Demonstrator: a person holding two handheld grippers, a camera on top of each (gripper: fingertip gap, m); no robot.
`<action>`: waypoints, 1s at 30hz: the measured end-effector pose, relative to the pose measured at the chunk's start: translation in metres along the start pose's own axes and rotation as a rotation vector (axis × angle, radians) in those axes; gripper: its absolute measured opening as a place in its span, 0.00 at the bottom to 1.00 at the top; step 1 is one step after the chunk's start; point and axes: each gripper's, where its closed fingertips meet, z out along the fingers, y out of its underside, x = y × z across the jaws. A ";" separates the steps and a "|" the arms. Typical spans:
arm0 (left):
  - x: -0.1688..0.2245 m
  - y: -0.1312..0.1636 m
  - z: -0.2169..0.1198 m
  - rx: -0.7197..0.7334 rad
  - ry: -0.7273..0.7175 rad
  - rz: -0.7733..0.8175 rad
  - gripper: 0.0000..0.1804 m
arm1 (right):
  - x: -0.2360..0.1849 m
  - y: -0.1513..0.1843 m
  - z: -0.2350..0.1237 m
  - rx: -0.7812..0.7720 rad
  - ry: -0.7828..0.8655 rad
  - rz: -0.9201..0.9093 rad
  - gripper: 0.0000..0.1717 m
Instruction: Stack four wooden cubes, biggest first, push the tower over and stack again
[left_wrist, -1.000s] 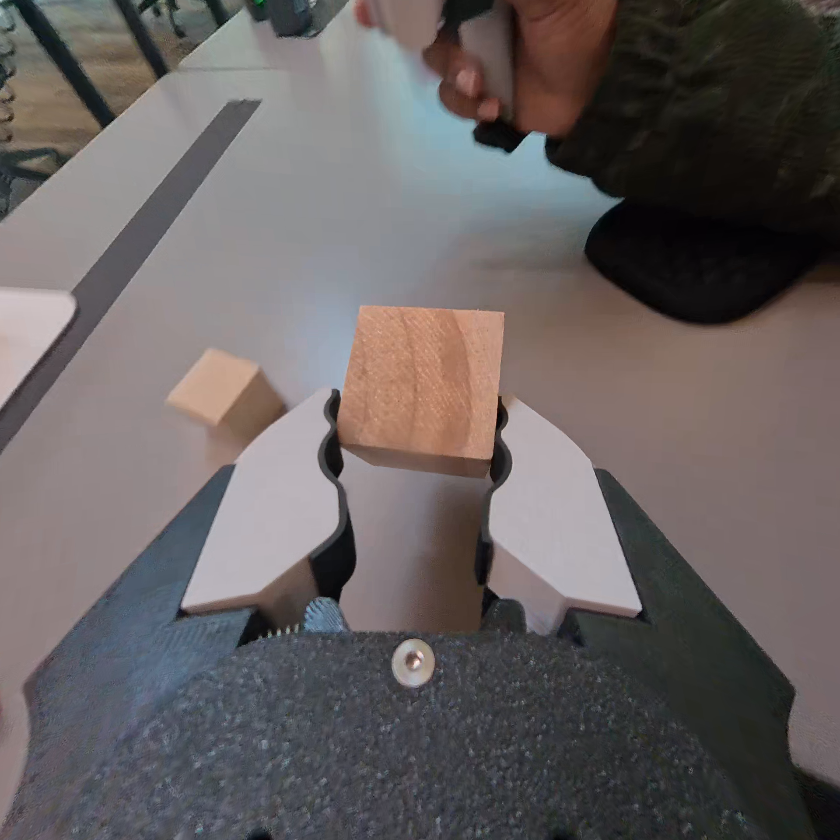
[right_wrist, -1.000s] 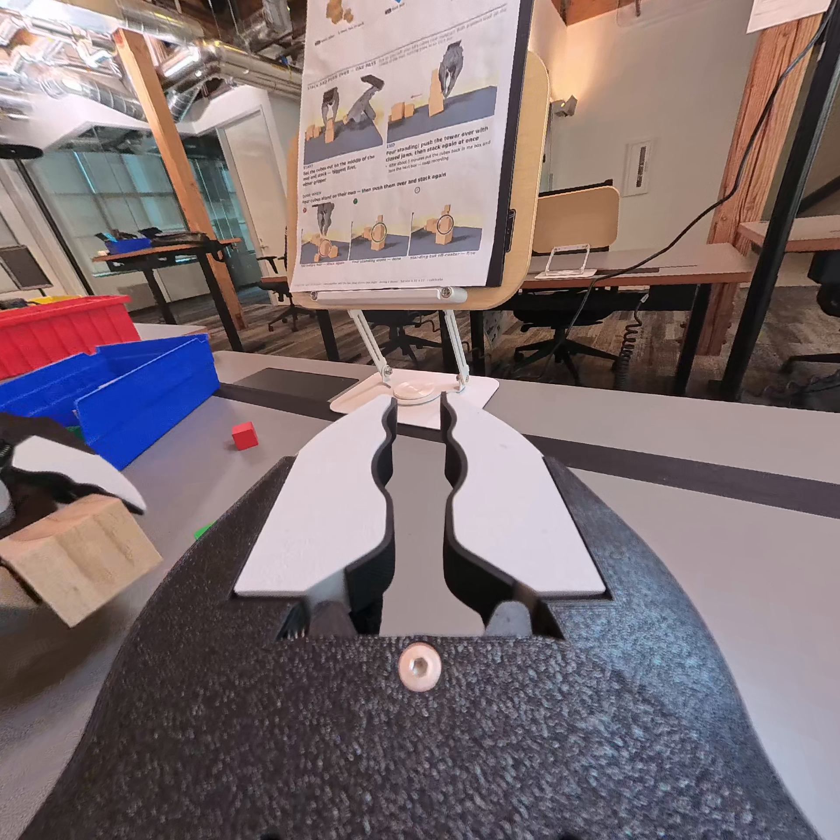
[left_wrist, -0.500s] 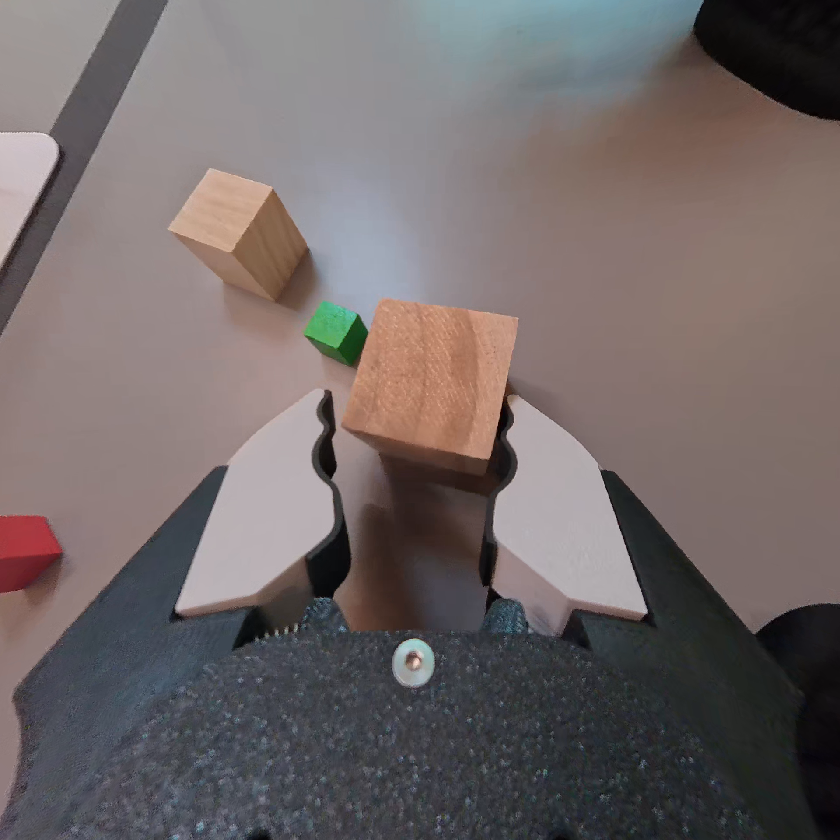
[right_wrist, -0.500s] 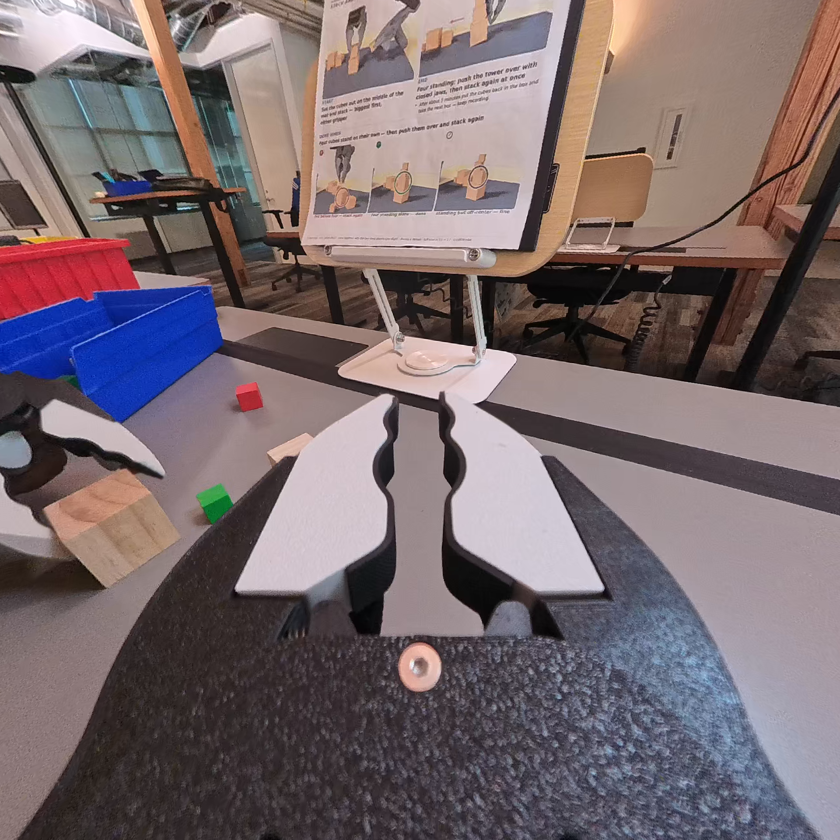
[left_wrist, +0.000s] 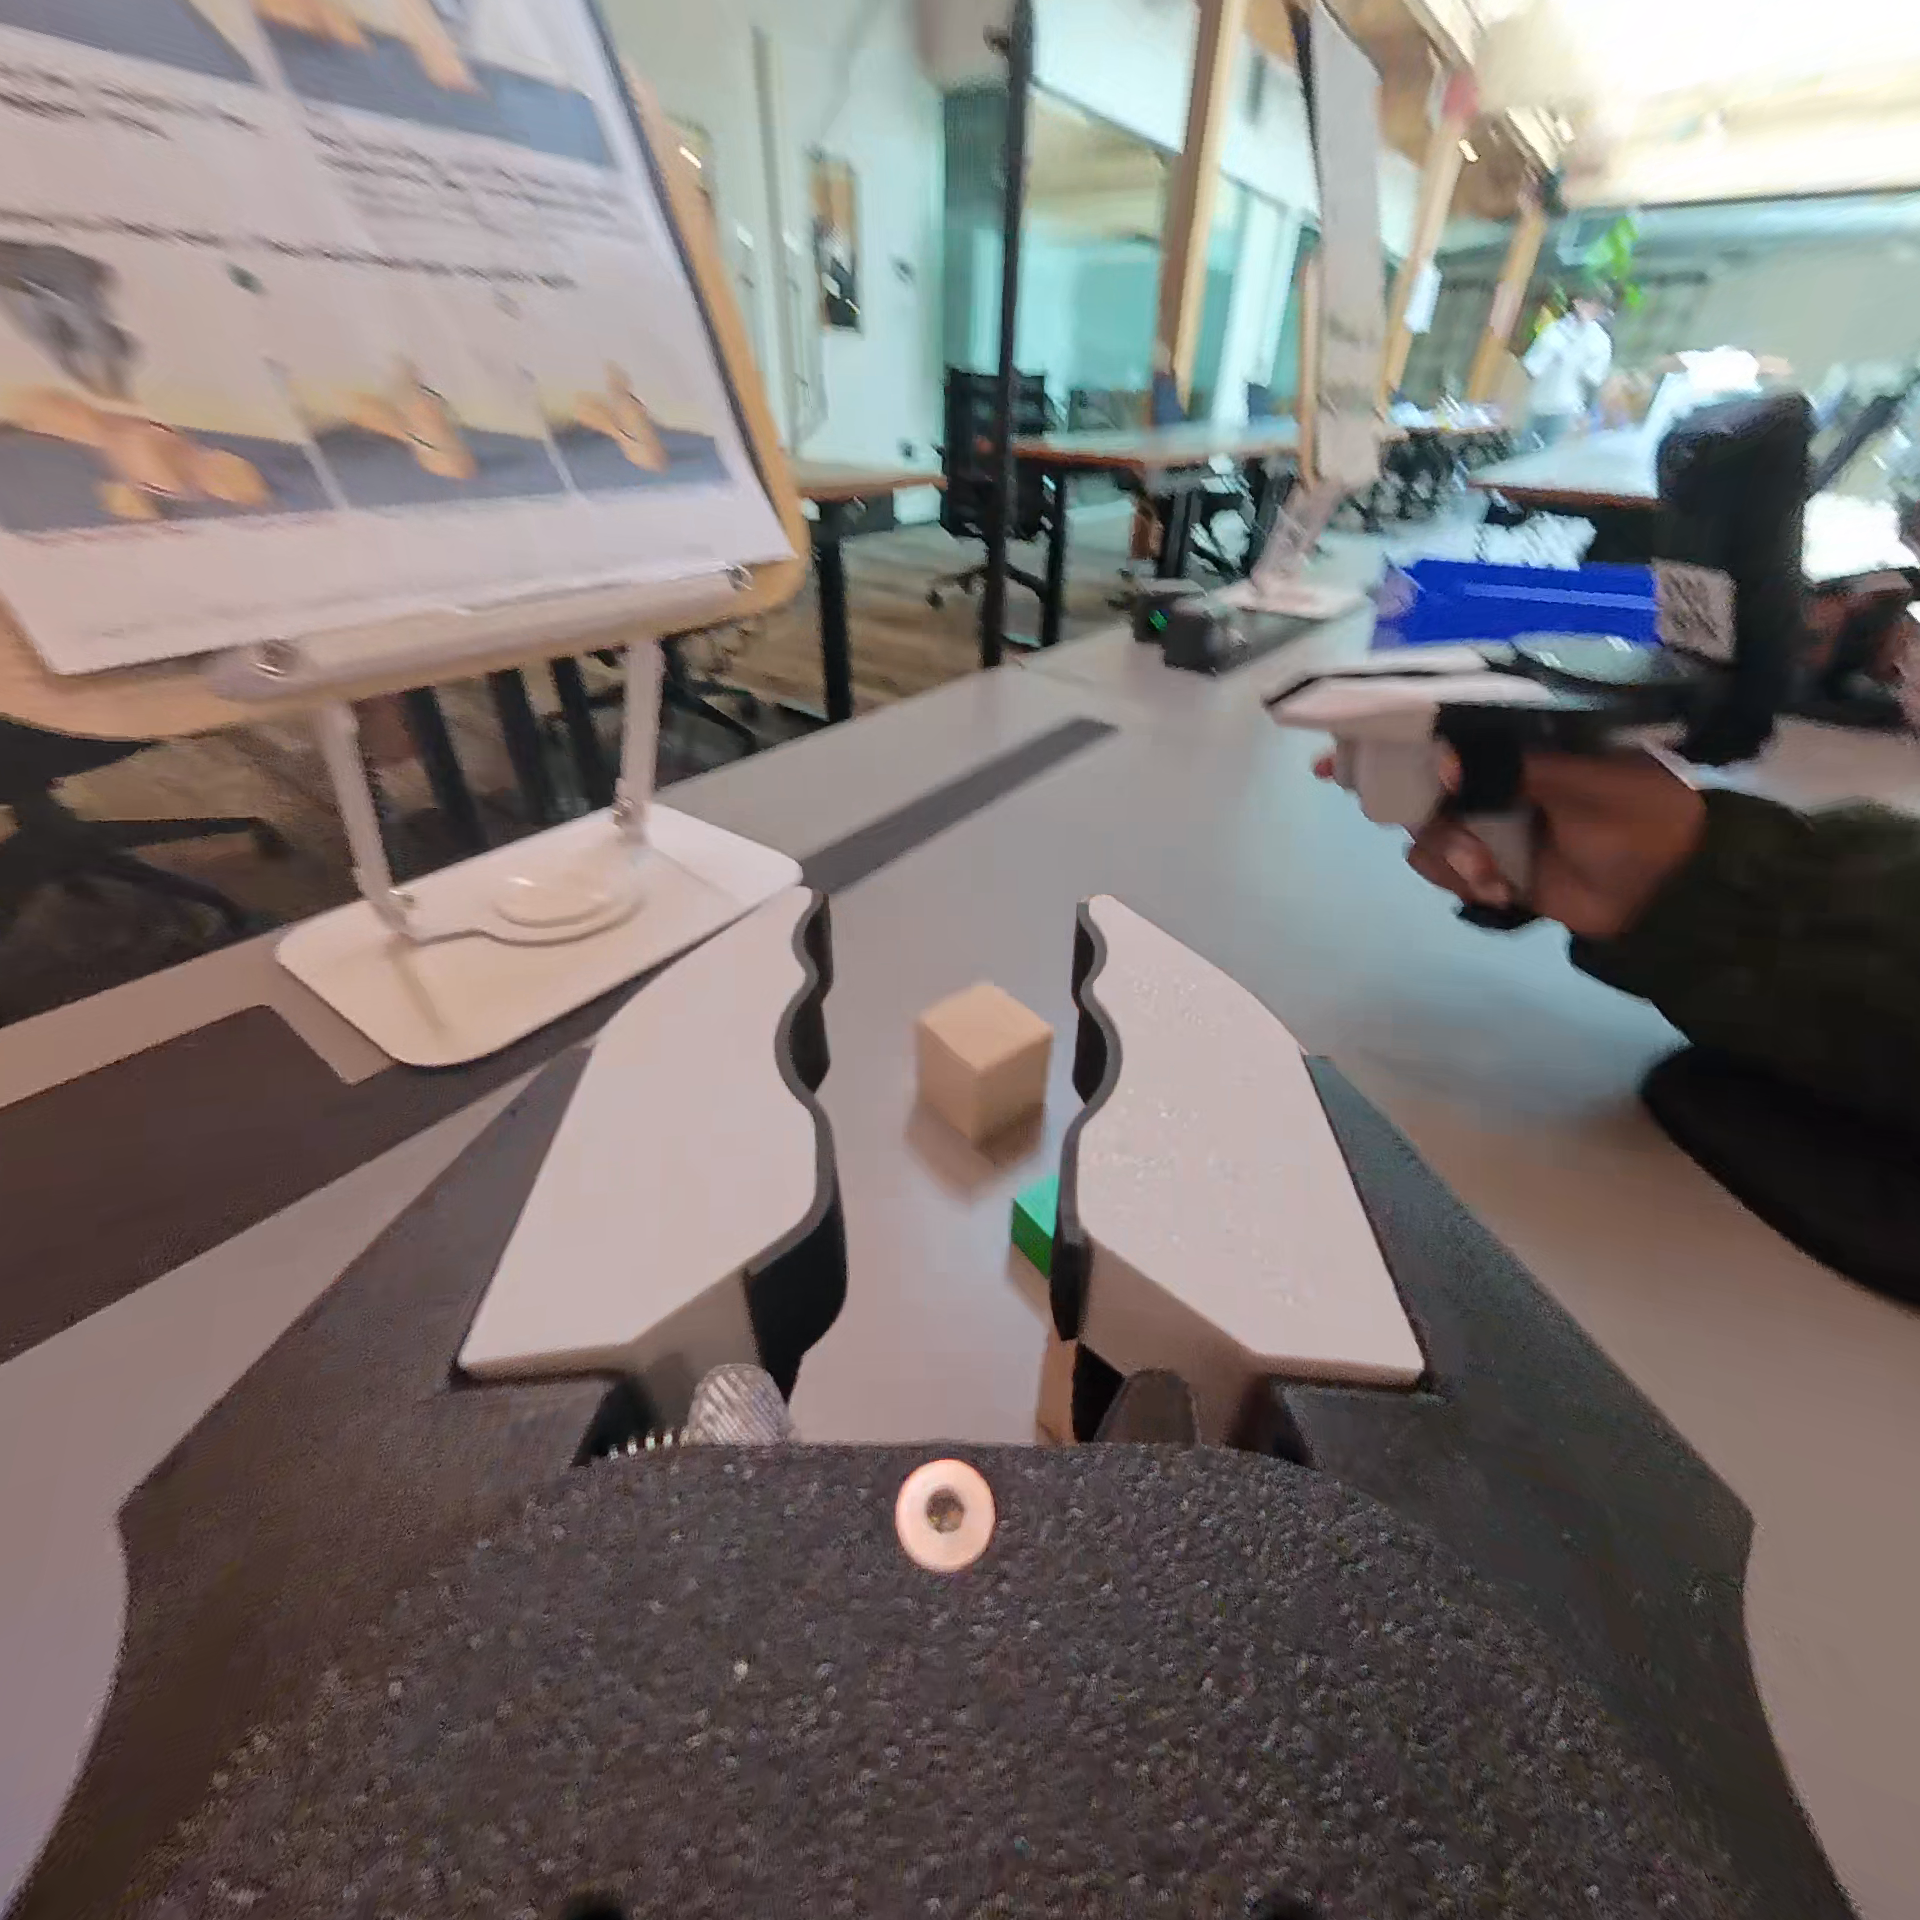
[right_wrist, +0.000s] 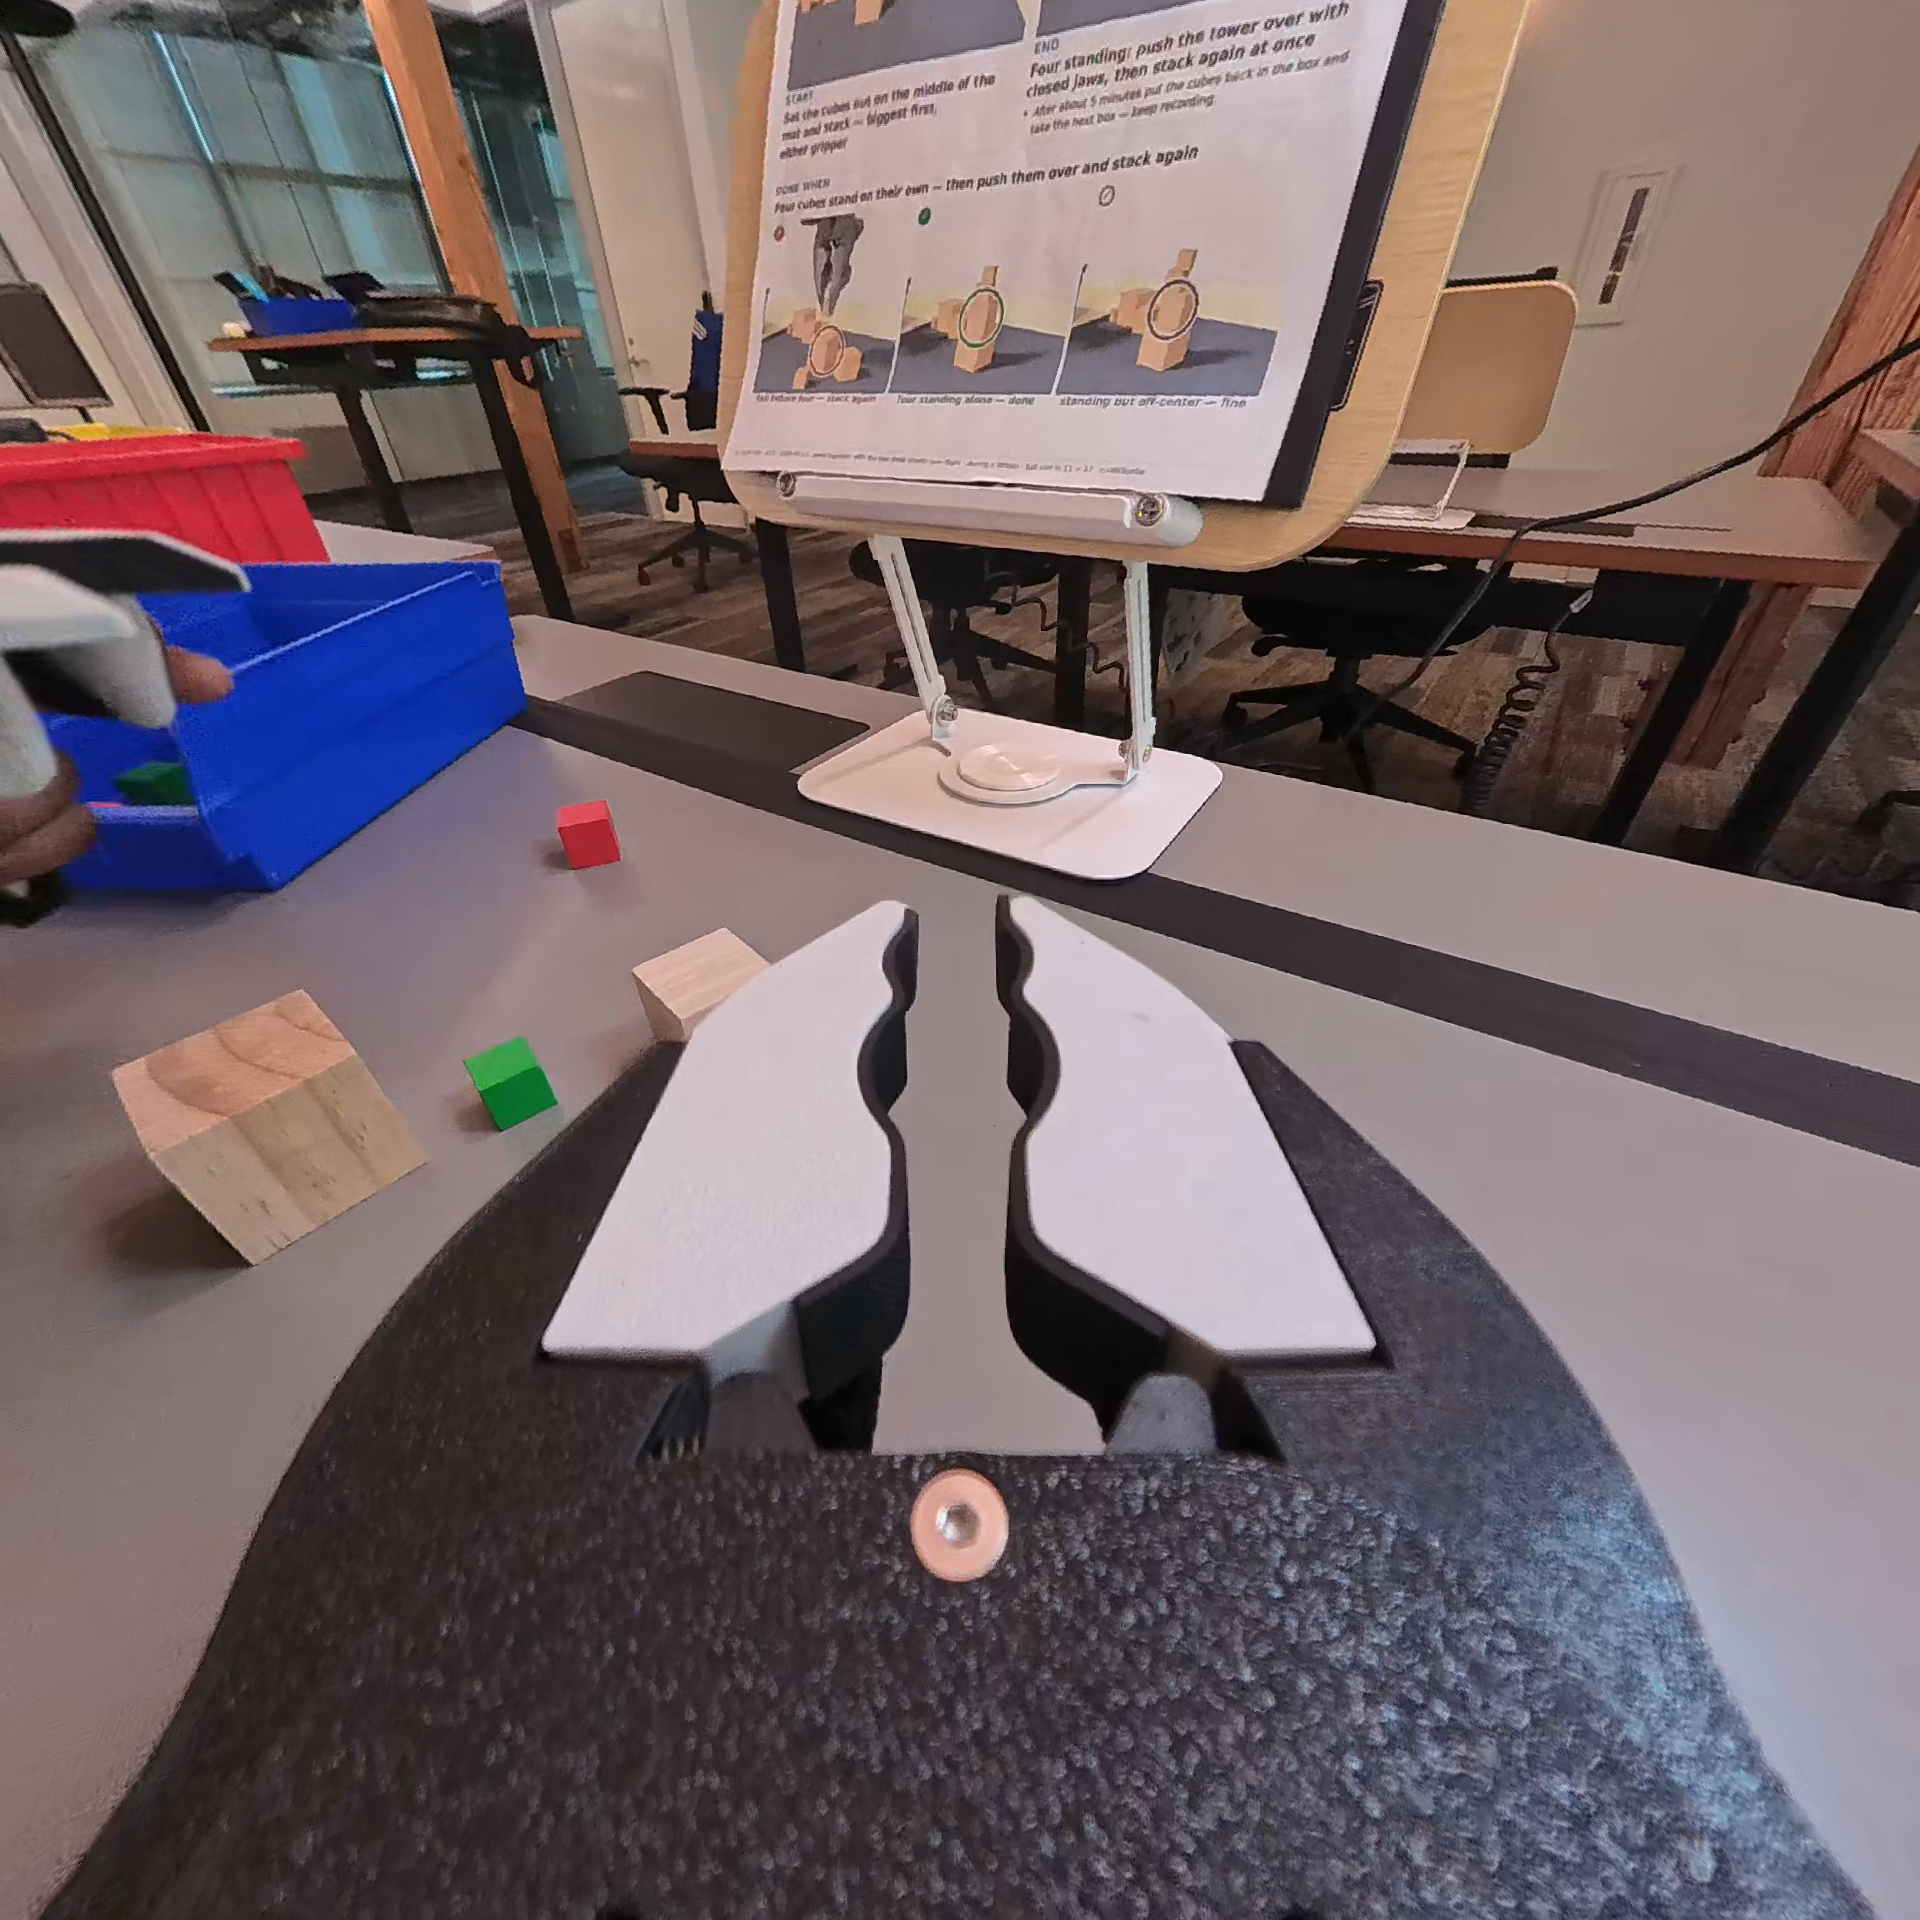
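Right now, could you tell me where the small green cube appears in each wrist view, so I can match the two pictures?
Left wrist view: green cube low centre, partly hidden by the near finger, just before the pale wooden cube.
Right wrist view: left of centre on the table.
Shared landmark: the white stand base.

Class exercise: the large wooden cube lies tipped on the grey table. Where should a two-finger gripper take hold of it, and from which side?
Probably from above, pads on two opposite flat side faces of the large wooden cube. It rests tilted on the grey table, so angle the fingers to match those faces.
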 end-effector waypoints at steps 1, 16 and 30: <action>-0.006 -0.003 0.002 0.032 -0.037 -0.012 0.22 | -0.001 0.002 0.001 -0.008 -0.003 -0.008 0.08; -0.038 0.041 -0.002 0.014 -0.156 -0.024 0.01 | -0.059 0.053 0.053 -0.285 -0.190 -0.158 0.33; -0.049 0.041 -0.009 0.021 -0.177 -0.024 0.00 | -0.062 0.099 0.107 -0.761 -0.349 -0.385 0.49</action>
